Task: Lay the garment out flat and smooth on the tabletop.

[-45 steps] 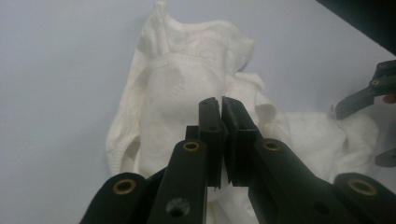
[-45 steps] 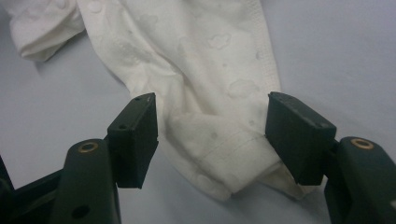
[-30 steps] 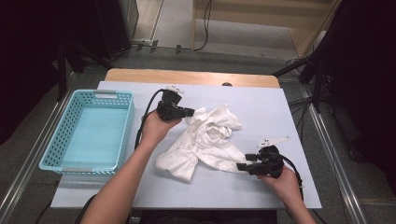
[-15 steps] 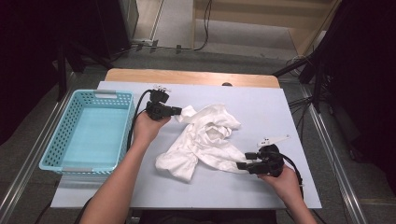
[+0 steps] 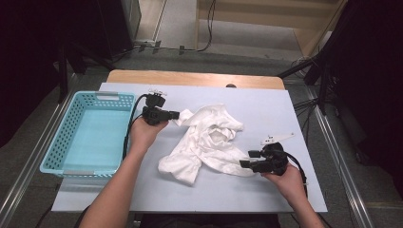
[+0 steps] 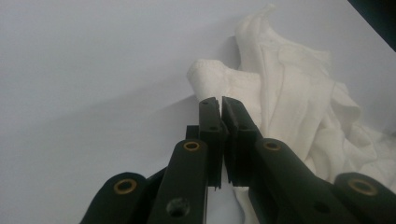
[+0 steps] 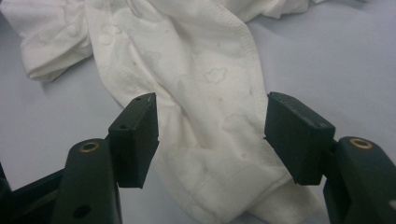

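Note:
A crumpled white garment (image 5: pixel 209 140) lies in the middle of the pale table (image 5: pixel 285 114). My left gripper (image 5: pixel 176 114) is at its upper left corner, jaws shut on a fold of the cloth. In the left gripper view the gripper (image 6: pixel 220 105) has its jaws pressed together, with the garment (image 6: pixel 299 93) behind and under them. My right gripper (image 5: pixel 247 159) is at the garment's lower right end. In the right gripper view that gripper (image 7: pixel 210 126) stands open, one jaw on each side of a hemmed strip of the garment (image 7: pixel 201 60), not closed on it.
A light blue plastic basket (image 5: pixel 61 142) with nothing in it stands at the table's left edge, close to my left forearm. A wooden strip (image 5: pixel 190 78) runs along the table's far edge. Black stands and cables surround the table.
My left gripper has moved left toward the basket, pulling the garment's upper corner out with it. The right gripper has stayed in place, open.

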Tool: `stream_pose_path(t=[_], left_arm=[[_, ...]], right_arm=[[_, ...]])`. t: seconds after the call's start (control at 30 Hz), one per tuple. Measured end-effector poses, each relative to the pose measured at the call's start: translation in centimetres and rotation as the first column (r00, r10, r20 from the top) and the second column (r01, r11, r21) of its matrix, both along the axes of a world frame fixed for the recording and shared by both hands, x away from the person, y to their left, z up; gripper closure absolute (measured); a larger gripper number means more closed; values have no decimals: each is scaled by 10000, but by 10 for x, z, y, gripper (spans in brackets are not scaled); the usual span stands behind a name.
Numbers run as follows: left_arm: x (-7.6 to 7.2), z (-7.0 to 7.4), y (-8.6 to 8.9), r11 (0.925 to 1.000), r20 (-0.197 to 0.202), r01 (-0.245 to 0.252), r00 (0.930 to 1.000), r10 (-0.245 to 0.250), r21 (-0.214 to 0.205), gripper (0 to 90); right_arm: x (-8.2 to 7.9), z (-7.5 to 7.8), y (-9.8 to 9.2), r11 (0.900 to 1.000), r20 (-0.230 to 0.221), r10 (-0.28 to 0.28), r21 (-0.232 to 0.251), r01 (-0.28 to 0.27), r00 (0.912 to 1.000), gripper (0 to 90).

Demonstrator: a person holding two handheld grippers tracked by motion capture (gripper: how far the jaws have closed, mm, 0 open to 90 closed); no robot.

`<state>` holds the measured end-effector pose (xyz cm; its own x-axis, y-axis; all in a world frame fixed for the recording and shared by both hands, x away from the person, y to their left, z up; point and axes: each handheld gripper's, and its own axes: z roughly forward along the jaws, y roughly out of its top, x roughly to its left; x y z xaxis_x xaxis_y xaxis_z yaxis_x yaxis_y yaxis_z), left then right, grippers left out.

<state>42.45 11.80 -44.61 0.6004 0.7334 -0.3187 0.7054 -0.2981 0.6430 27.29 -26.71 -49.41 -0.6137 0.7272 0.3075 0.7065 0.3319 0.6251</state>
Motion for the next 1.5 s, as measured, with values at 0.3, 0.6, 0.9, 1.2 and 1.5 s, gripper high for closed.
stream_pose_path(t=[0.3, 0.6, 0.9, 1.2, 1.5], left_arm=[[-9, 7, 14, 9994, 142, -342, 9993, 343, -30, 870], [-21, 12, 21, 9986, 356, -512, 9981, 509, 97, 859], [-26, 11, 21, 9991, 217, -306, 9993, 313, -301, 606], [-21, 0, 5, 9985, 168, 435, 9989, -429, -330, 449], [-10, -12, -8, 9974, 319, 722, 9969, -721, -22, 419]], right_arm=[[9, 2, 2, 9999, 77, 105, 60, -105, 9999, 335], [21, 3, 11, 9995, 140, 302, 19, -302, 9994, 336], [32, 4, 15, 9997, 229, 247, 48, -248, 9994, 336], [42, 3, 13, 9998, 281, -191, 76, 189, 9994, 337], [49, 1, 18, 9988, 254, -474, -97, 476, 9986, 337]])
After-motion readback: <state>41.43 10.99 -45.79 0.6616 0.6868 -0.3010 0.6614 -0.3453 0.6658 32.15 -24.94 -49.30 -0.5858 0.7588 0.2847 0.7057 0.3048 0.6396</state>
